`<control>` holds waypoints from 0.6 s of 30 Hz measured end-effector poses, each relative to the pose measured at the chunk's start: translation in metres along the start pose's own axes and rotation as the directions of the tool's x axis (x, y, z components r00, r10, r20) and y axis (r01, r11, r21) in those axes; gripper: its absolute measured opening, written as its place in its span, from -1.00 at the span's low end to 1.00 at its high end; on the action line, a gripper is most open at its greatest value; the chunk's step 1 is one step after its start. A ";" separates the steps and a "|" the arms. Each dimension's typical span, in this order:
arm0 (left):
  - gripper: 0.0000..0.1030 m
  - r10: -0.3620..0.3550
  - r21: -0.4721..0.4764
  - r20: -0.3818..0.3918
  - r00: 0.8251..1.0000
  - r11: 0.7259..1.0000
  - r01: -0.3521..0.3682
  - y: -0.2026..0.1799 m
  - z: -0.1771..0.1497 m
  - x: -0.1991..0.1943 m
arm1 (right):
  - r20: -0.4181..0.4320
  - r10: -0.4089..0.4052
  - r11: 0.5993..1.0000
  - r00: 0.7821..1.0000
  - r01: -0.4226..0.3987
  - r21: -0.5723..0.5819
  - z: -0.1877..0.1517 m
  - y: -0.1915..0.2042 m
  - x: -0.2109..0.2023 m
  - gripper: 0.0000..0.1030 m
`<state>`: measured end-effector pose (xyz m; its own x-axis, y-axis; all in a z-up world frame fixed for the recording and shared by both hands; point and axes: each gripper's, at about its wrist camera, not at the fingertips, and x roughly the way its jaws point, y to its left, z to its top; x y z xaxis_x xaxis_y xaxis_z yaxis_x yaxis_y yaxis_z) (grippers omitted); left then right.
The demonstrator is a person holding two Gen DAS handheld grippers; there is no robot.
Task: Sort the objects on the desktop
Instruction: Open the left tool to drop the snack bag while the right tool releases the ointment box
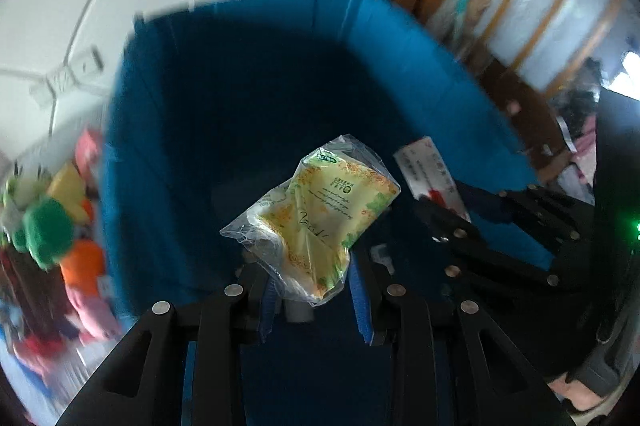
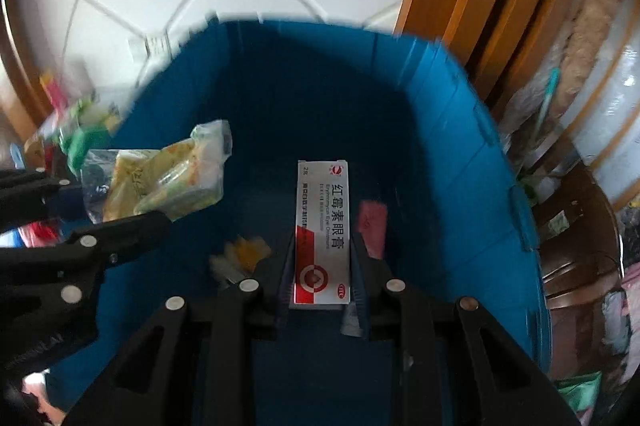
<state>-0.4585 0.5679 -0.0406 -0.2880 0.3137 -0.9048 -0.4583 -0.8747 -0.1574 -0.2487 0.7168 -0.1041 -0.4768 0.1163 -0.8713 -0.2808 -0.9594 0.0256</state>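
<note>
Left gripper [image 1: 312, 300] clutches the tissue packet [image 1: 316, 222], right gripper [image 2: 322, 290] clamps the ointment box [image 2: 322, 230]; lower both inside the blue bin [image 2: 460, 130] before releasing.

We read print on one thing clearly: the white-and-red ointment box [image 2: 322, 234], centre of the right wrist view, carries "红霉素眼膏" in large blue characters, beneath them "Erythromycin Eye Ointment", and "2.5g" at its far end. Its red near end bears a round emblem and a small oval mark, unreadable. The yellow-green packet [image 1: 320, 218] shows green print too small to make out.
</note>
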 end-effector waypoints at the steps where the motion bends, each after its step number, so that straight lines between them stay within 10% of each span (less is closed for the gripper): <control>1: -0.39 0.012 -0.011 -0.033 0.999 1.000 -0.012 -0.003 0.004 0.013 | -0.036 0.014 1.000 0.999 -0.015 -0.011 -0.001 -0.007 0.013 -0.50; 7: -0.38 0.158 0.002 -0.193 0.968 0.987 -0.160 -0.011 0.001 0.079 | -0.272 0.094 0.992 0.958 -0.113 -0.052 -0.008 -0.045 0.103 -0.50; 18: -0.36 0.148 0.048 -0.295 0.944 0.989 -0.141 -0.035 -0.023 0.104 | -0.505 0.133 0.961 0.853 -0.236 -0.145 -0.044 -0.035 0.152 -0.50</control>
<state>-0.4530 0.6228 -0.1387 -0.0915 0.0570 -0.9942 -0.4530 -0.8915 -0.0095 -0.2748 0.7572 -0.2588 -0.0233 -0.1584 -0.9871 -0.0366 -0.9866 0.1592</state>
